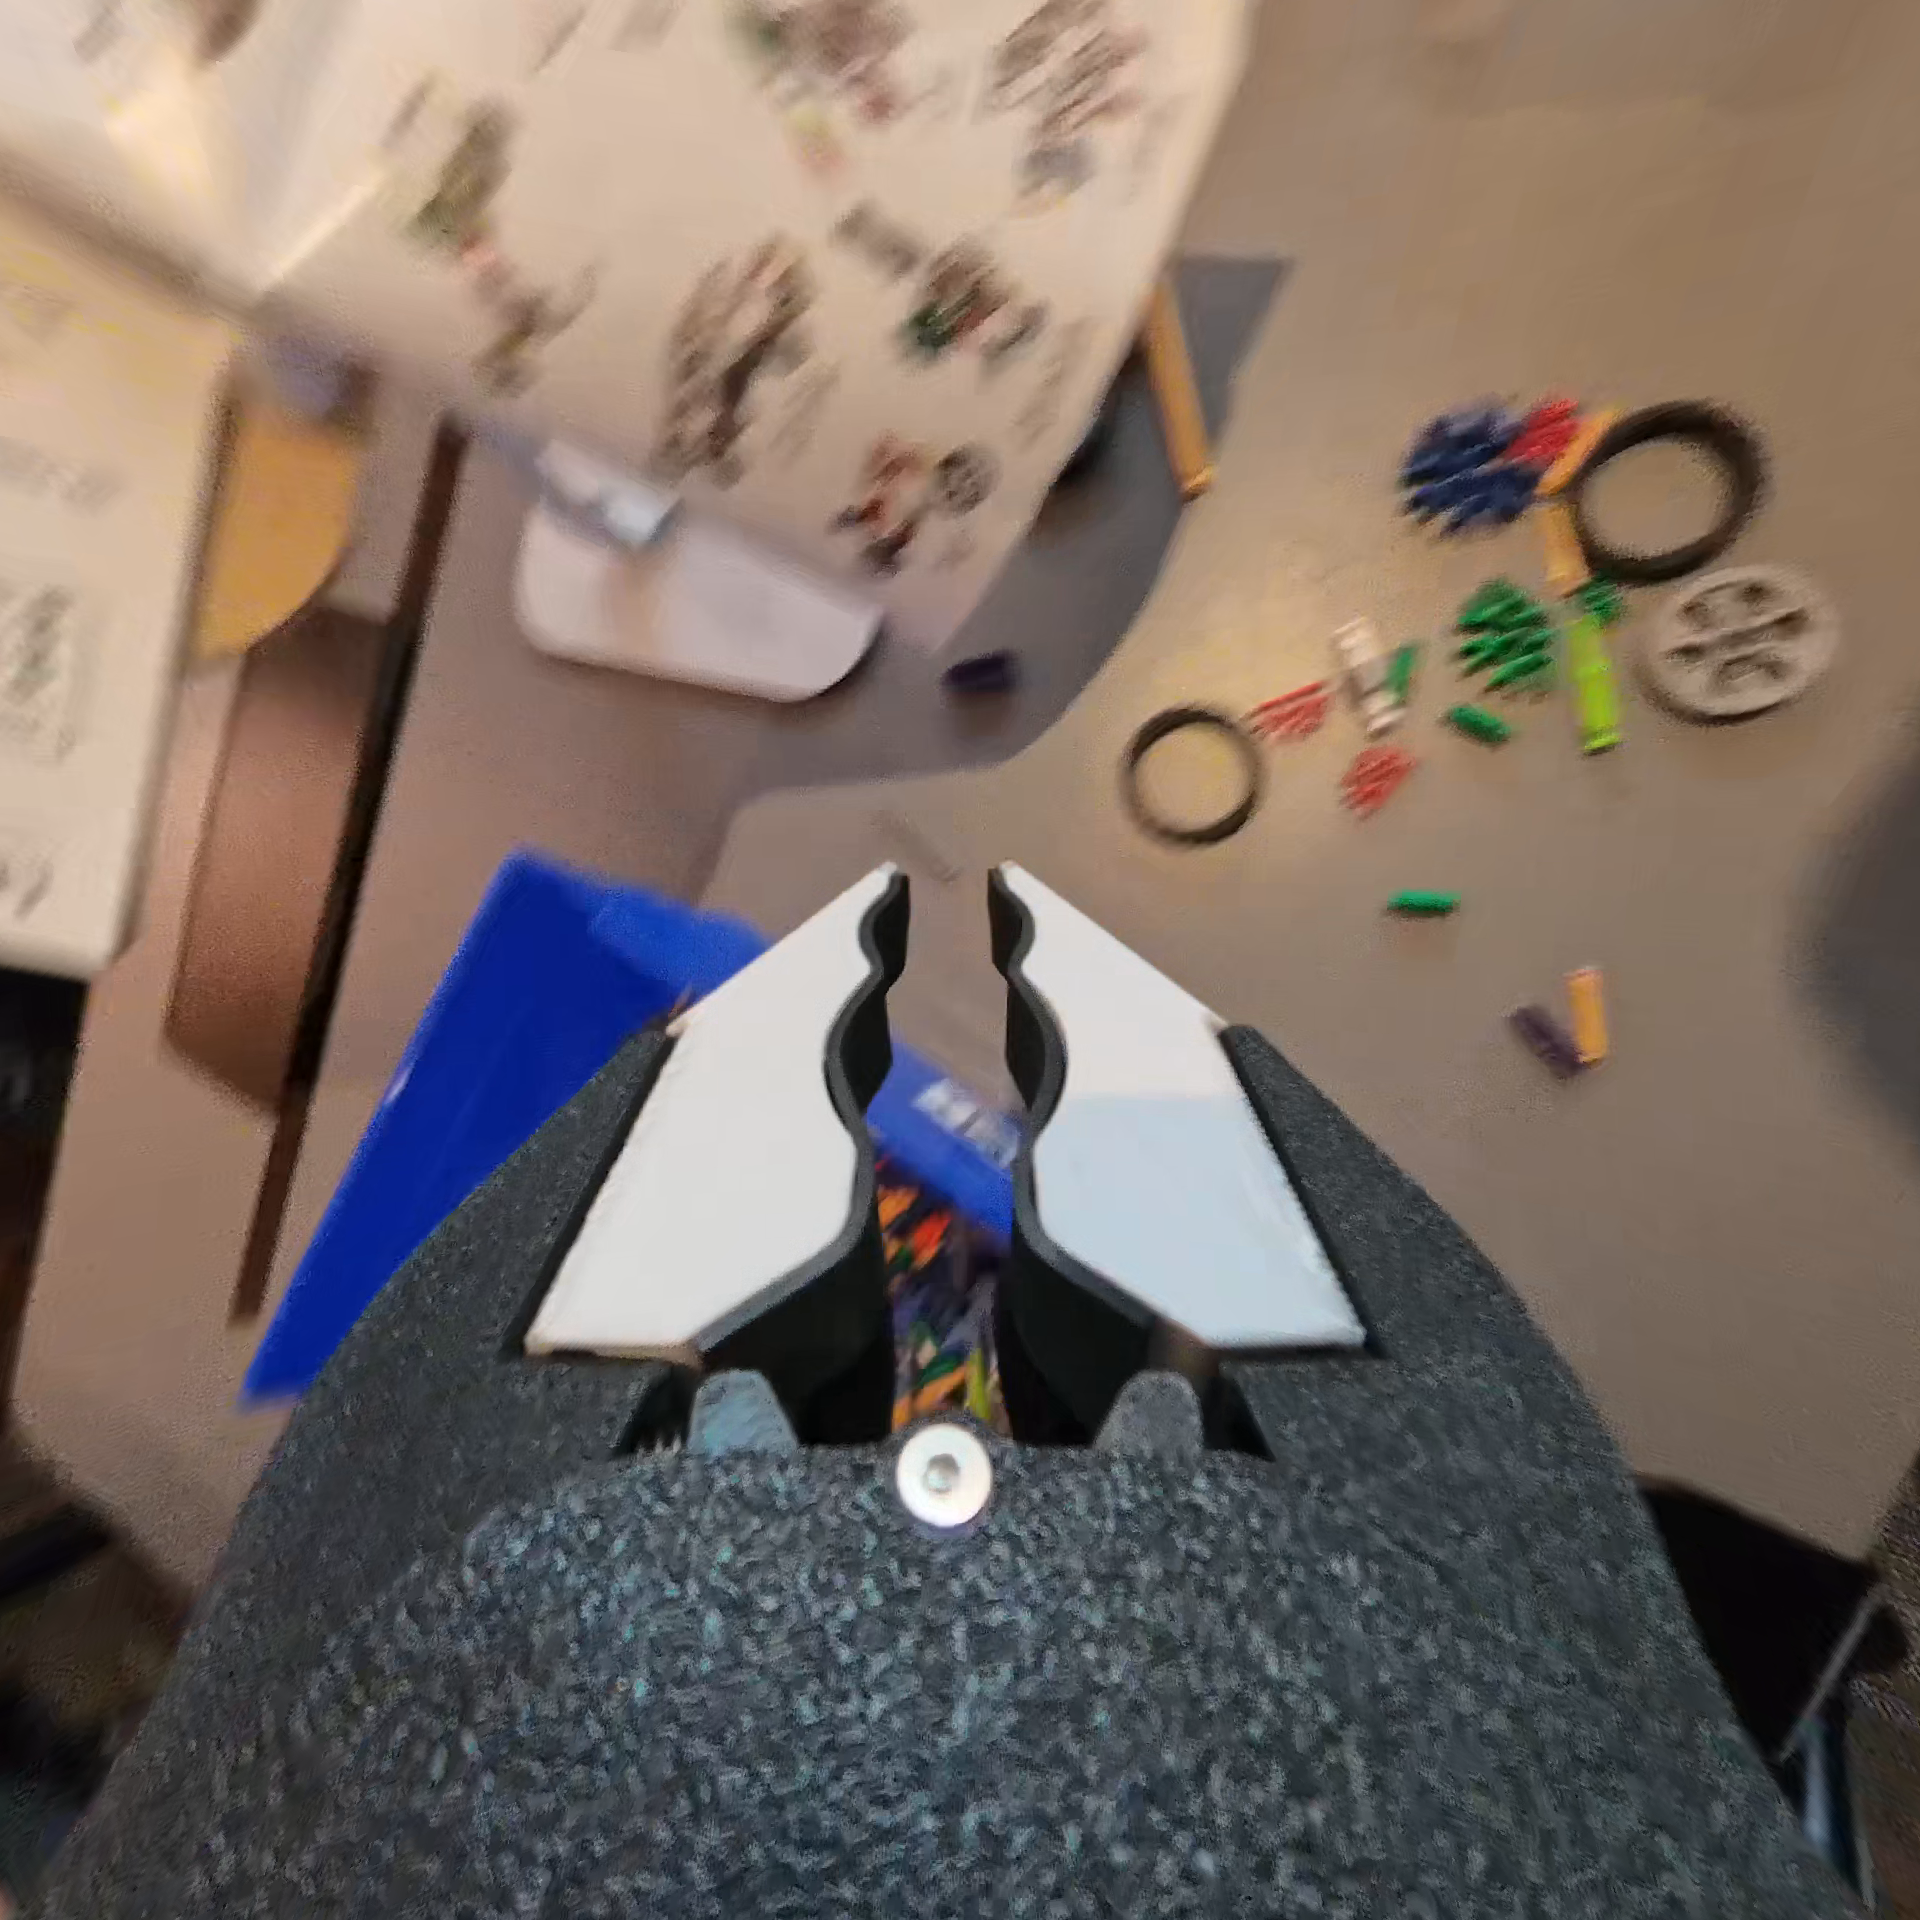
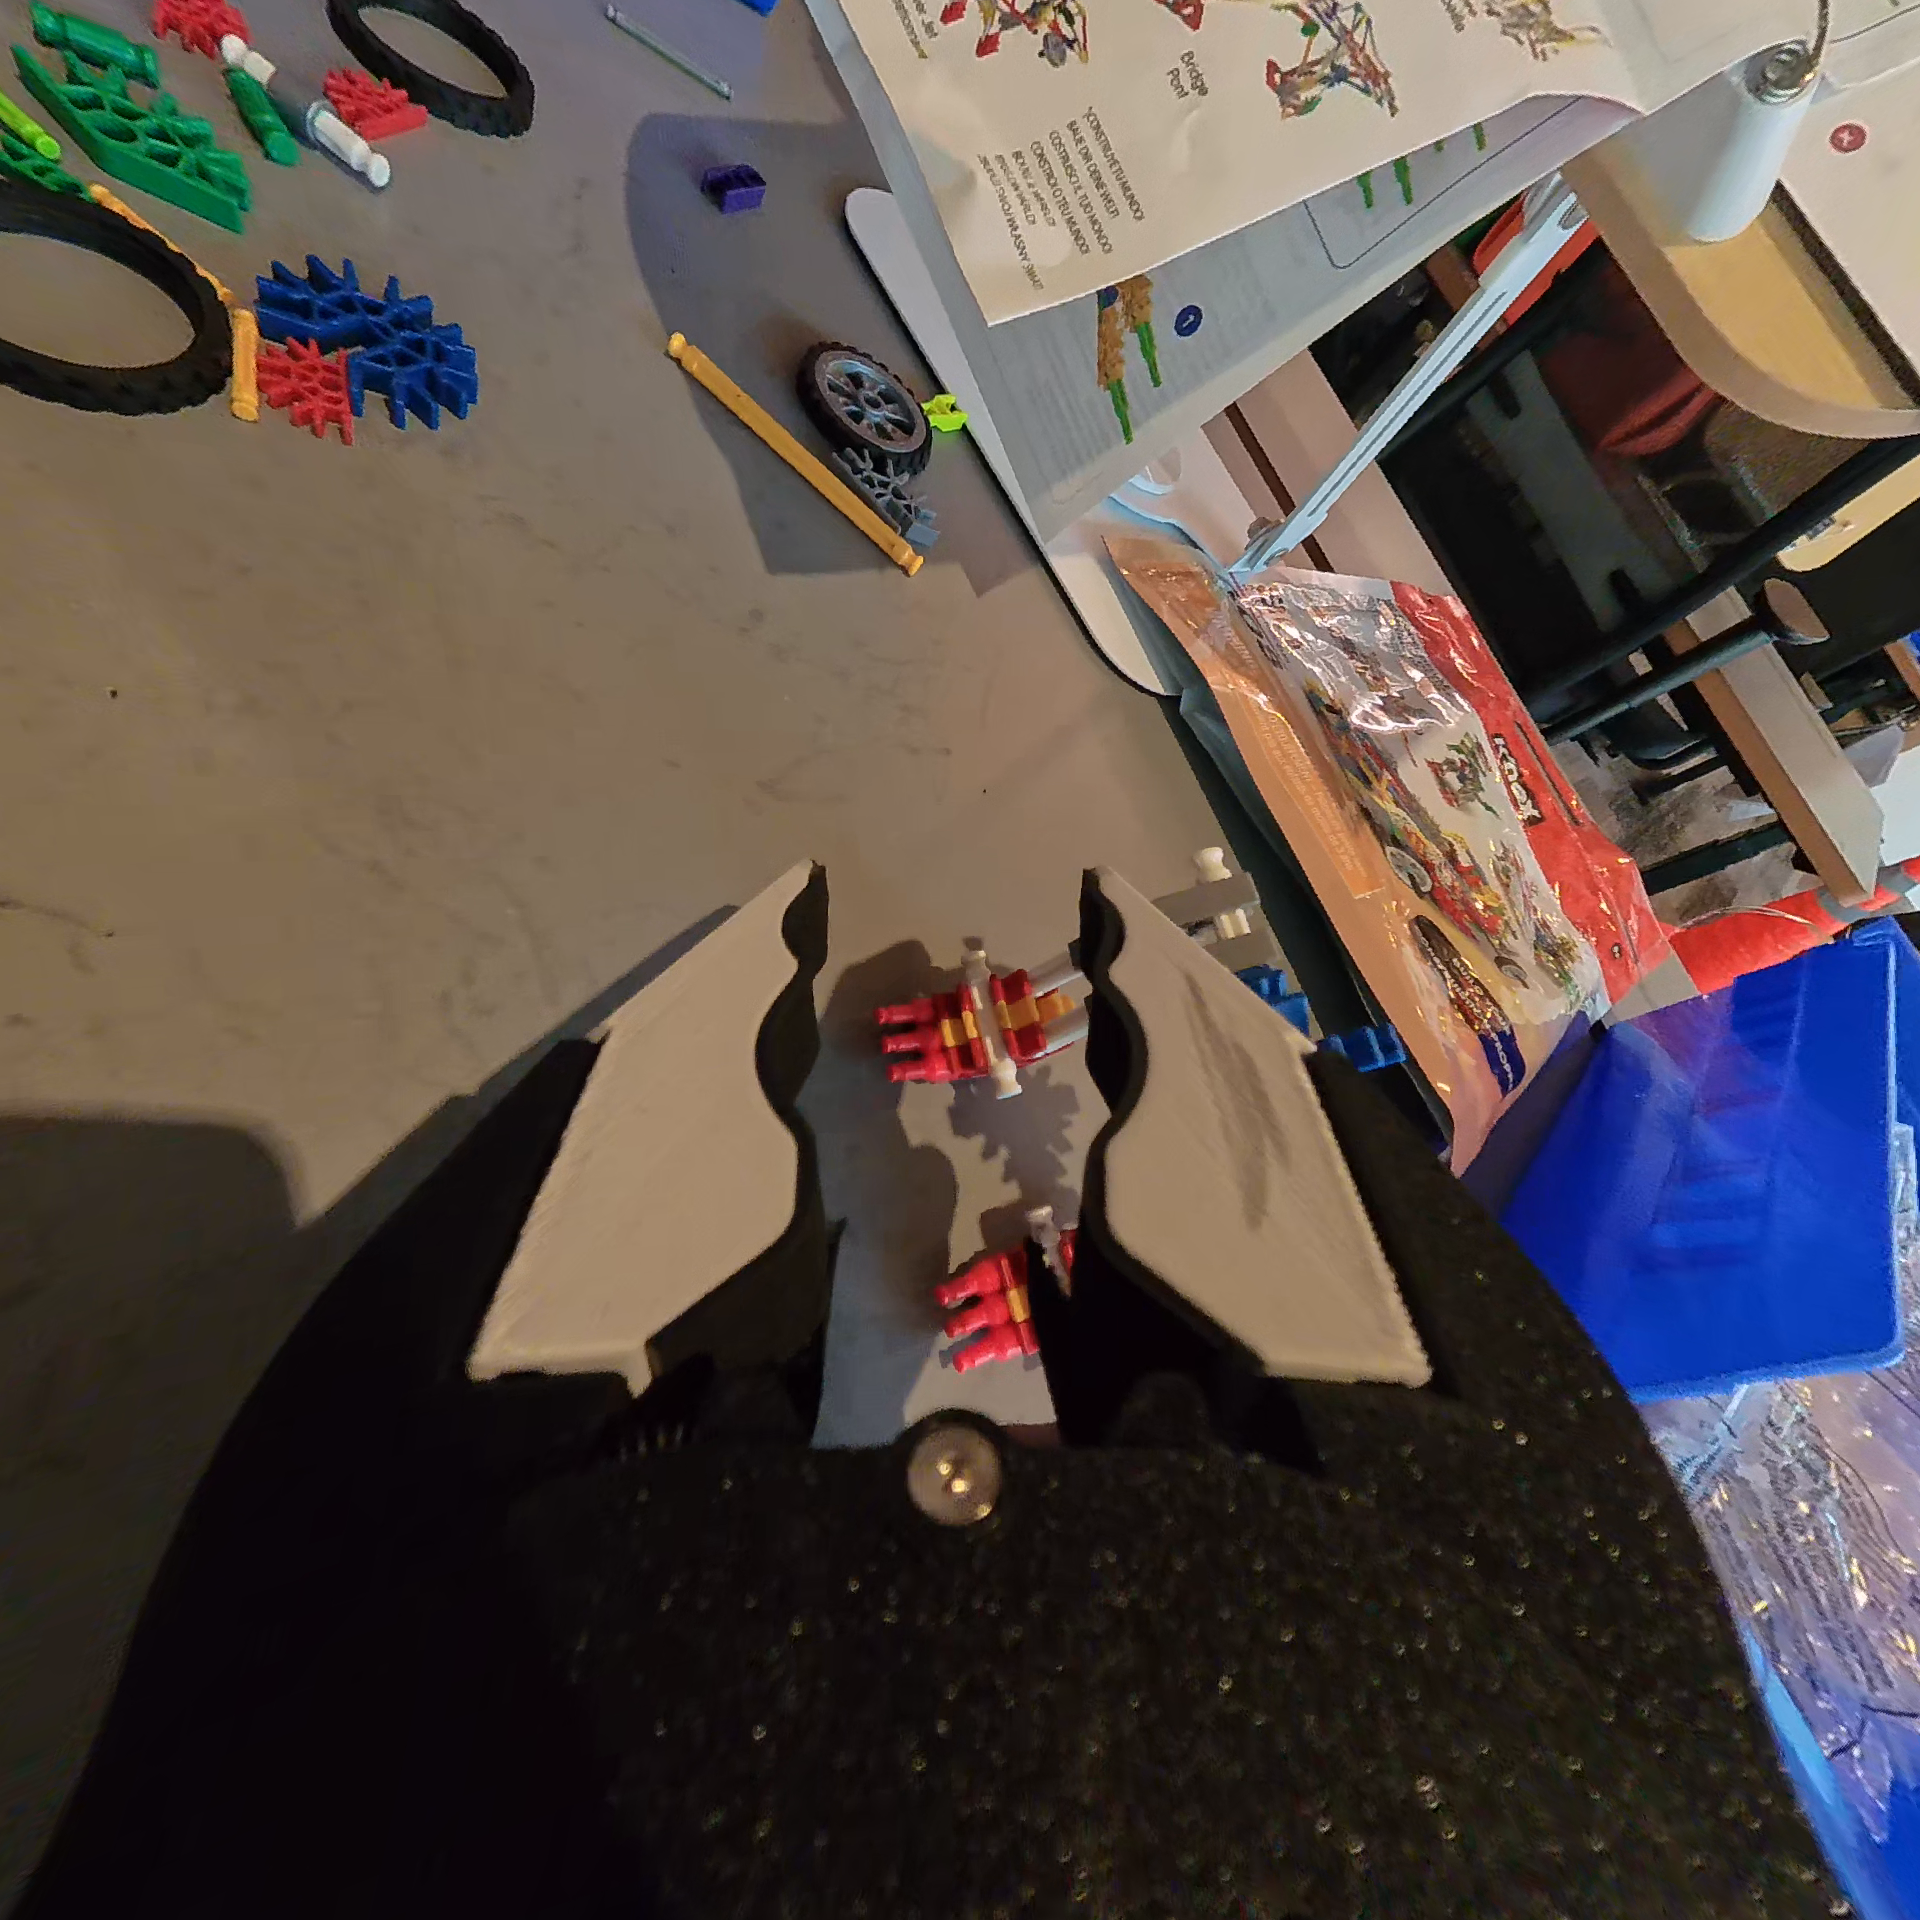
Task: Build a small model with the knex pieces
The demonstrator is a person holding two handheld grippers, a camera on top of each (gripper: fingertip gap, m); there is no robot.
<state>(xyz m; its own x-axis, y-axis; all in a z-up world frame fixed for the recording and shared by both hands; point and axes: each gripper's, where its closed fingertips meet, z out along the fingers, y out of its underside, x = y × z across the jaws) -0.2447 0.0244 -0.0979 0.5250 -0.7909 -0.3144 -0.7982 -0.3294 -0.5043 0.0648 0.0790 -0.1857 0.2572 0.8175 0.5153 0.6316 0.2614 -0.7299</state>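
Observation:
My left gripper [image 1: 948, 879] is only slightly open and empty. It hangs above a blue bin [image 1: 499, 1039] of mixed coloured toy pieces [image 1: 914, 1247]; this view is motion-blurred. My right gripper [image 2: 951, 883] is open and empty, just above the grey table [image 2: 416, 779]. A small build of red and yellow connectors on white rods [image 2: 977, 1029] lies between its fingers, close to the right finger [image 2: 1195, 1091]. A second red and yellow cluster [image 2: 987, 1314] lies nearer the gripper's base, partly hidden by that finger.
Loose parts lie on the table: black tyres [image 2: 104, 312] [image 1: 1193, 774], blue connectors [image 2: 364, 338], green pieces [image 2: 135, 135], a yellow rod [image 2: 790, 452], a small wheel [image 2: 868, 405]. An instruction sheet [image 2: 1143, 125] hangs on a white stand. A toy bag [image 2: 1403, 769] and the blue bin [image 2: 1714, 1164] are at the right. One gripper's finger ends stand about 35 cm off the other's.

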